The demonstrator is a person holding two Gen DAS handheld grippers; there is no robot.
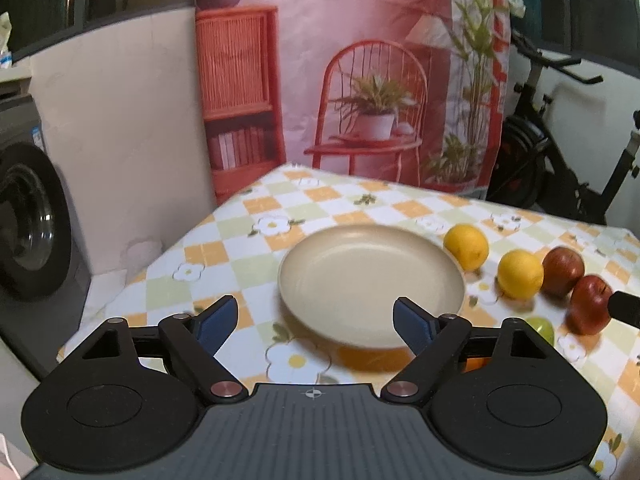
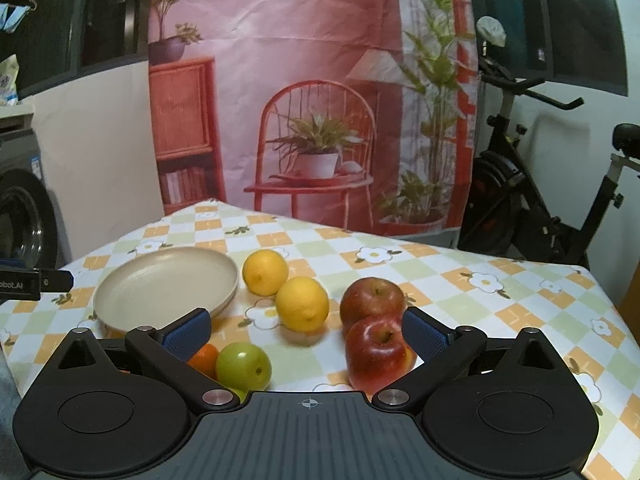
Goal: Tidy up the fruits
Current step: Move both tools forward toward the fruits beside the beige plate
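Observation:
An empty beige plate (image 1: pixel 372 284) sits on the checked tablecloth; it also shows in the right wrist view (image 2: pixel 168 288). To its right lie two yellow lemons (image 2: pixel 265 272) (image 2: pixel 302 304), two red apples (image 2: pixel 373 298) (image 2: pixel 376 354), a green apple (image 2: pixel 243 366) and an orange (image 2: pixel 204 360). My left gripper (image 1: pixel 316 320) is open and empty, above the plate's near edge. My right gripper (image 2: pixel 306 332) is open and empty, above the fruit, with the near red apple beside its right finger.
The table (image 2: pixel 500 300) stands before a pink printed backdrop (image 2: pixel 312 80). A washing machine (image 1: pixel 28 216) is at the left. An exercise bike (image 2: pixel 540 200) is behind the table's right side. The table's left edge drops off near the plate.

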